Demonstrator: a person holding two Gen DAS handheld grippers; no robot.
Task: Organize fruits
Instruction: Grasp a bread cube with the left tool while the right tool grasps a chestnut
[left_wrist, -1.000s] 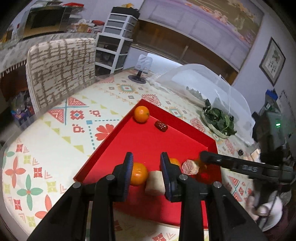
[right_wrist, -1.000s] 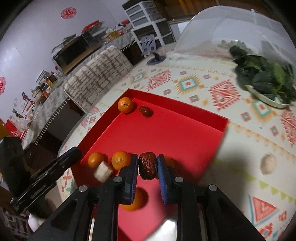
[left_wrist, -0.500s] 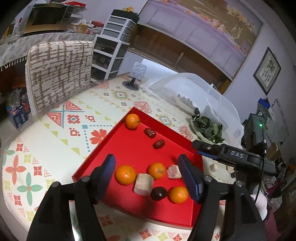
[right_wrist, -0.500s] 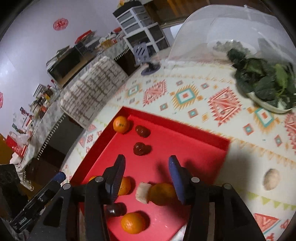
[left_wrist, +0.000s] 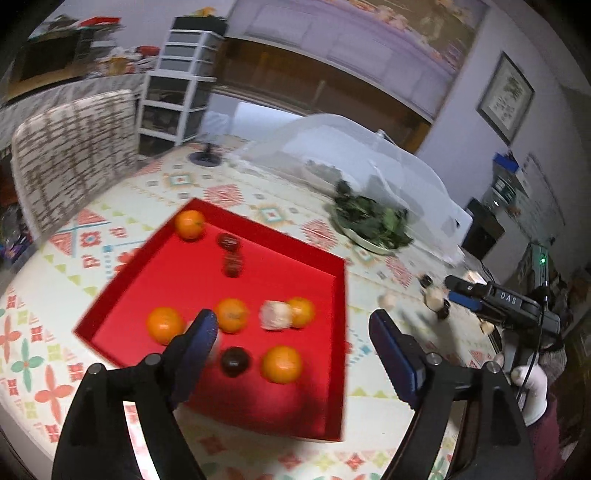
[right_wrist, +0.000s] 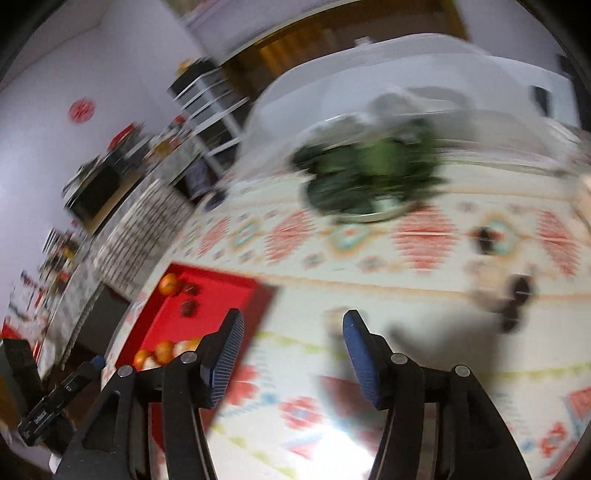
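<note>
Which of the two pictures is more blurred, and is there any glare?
Right wrist view: strong motion blur, the plate of greens smeared, white glare on the tablecloth near the bottom. Left wrist view: milder blur, the red tray and oranges readable, no glare.

A white plate of dark leafy greens (left_wrist: 373, 227) sits on the patterned tablecloth (left_wrist: 236, 192), just before a translucent mesh food cover (left_wrist: 354, 155). A fabric-covered chair (left_wrist: 74, 151) stands far left, beside white plastic drawers (left_wrist: 177, 85).
</note>
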